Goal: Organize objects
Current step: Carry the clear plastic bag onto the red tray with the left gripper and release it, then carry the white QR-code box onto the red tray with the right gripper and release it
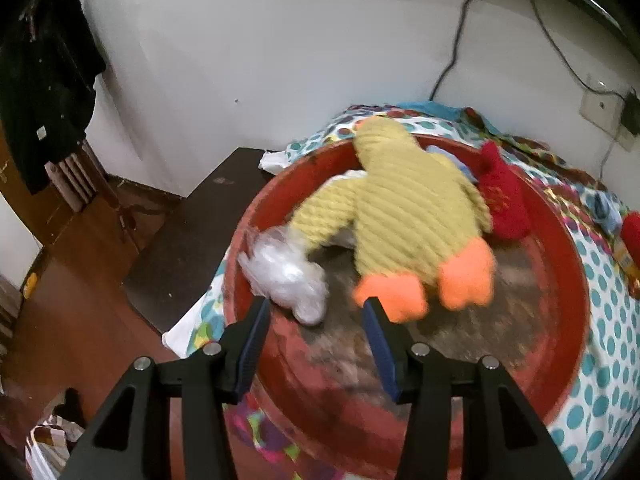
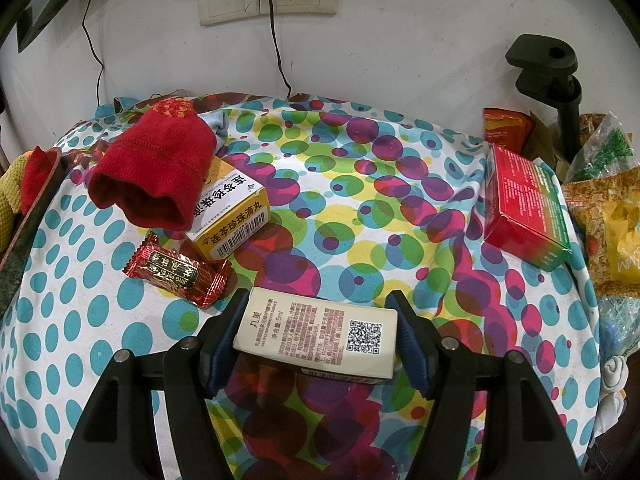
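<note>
The left gripper (image 1: 316, 312) hung over the near rim of a red basin (image 1: 560, 248), its jaws apart with nothing between them. In the basin lay a yellow plush duck (image 1: 404, 204) with orange feet, a clump of clear plastic wrap (image 1: 288, 276) just beside its wing, and a red sock (image 1: 504, 200) against the far wall. The duck and the wrap were blurred, so whether they touched could not be told. A pale blue item behind the duck was mostly hidden. The basin rested on a spotted cloth (image 1: 608, 320); a dark side table (image 1: 192, 240) stood beyond its left edge.

The right gripper (image 2: 316, 320) held a white box (image 2: 316, 332) with a QR code, the blue pads bearing on its two short ends. Whether the box was lifted or rested on the cloth could not be told.

Ahead of it on the cloth lay a red foil sweet (image 2: 176, 272), near the left finger. Behind the sweet stood a yellow medicine box (image 2: 236, 216), its far end covered by a second red sock (image 2: 156, 176) draped over it. A red and green carton (image 2: 524, 208) sat well apart at the right, with snack packets (image 2: 608, 216) crowded behind it and cut off by the frame. A black clamp stand (image 2: 560, 80) rose at the cloth's far right corner. The basin's rim showed only as a dark strip at the left edge.
</note>
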A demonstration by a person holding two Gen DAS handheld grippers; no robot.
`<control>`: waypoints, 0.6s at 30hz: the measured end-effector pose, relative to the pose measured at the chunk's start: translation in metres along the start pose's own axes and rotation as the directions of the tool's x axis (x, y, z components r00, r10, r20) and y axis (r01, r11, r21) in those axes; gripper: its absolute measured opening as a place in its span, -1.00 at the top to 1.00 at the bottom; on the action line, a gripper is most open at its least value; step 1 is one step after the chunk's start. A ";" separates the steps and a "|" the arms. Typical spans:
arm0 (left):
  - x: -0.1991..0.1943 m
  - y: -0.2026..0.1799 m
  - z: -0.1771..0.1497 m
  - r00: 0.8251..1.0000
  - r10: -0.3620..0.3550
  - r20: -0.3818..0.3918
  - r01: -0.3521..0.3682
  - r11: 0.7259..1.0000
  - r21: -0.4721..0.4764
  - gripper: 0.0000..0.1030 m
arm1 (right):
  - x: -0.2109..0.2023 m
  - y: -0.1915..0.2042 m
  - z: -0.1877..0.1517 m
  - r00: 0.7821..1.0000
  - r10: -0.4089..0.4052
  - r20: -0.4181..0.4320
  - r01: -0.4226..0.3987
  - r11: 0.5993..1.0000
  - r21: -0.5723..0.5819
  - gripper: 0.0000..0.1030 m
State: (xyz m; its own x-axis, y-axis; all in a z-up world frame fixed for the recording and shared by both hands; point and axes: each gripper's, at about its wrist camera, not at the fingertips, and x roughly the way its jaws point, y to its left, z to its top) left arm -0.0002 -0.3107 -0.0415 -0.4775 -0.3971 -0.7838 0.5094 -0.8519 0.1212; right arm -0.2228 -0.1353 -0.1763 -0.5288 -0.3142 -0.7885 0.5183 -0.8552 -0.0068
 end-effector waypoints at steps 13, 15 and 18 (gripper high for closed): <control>-0.060 -0.069 -0.044 0.991 -0.132 0.016 0.129 0.986 0.110 0.04 | -0.005 -0.011 -0.002 1.000 0.010 0.001 -0.010 1.000 -0.011 -0.27; -0.061 -0.077 -0.045 0.989 -0.147 0.004 0.146 0.982 0.120 0.04 | -0.005 -0.012 -0.002 1.000 0.012 0.001 -0.012 1.000 -0.013 -0.27; -0.060 -0.084 -0.046 0.985 -0.173 0.003 0.171 0.978 0.122 0.04 | -0.006 -0.015 -0.003 1.000 0.014 0.001 -0.014 1.000 -0.015 -0.27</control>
State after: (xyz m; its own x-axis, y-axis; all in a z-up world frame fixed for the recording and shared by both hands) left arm 0.0188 -0.1995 -0.0322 -0.5606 -0.2448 -0.7911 0.3289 -0.9425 0.0586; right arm -0.2252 -0.1197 -0.1733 -0.5219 -0.3268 -0.7879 0.5358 -0.8443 -0.0046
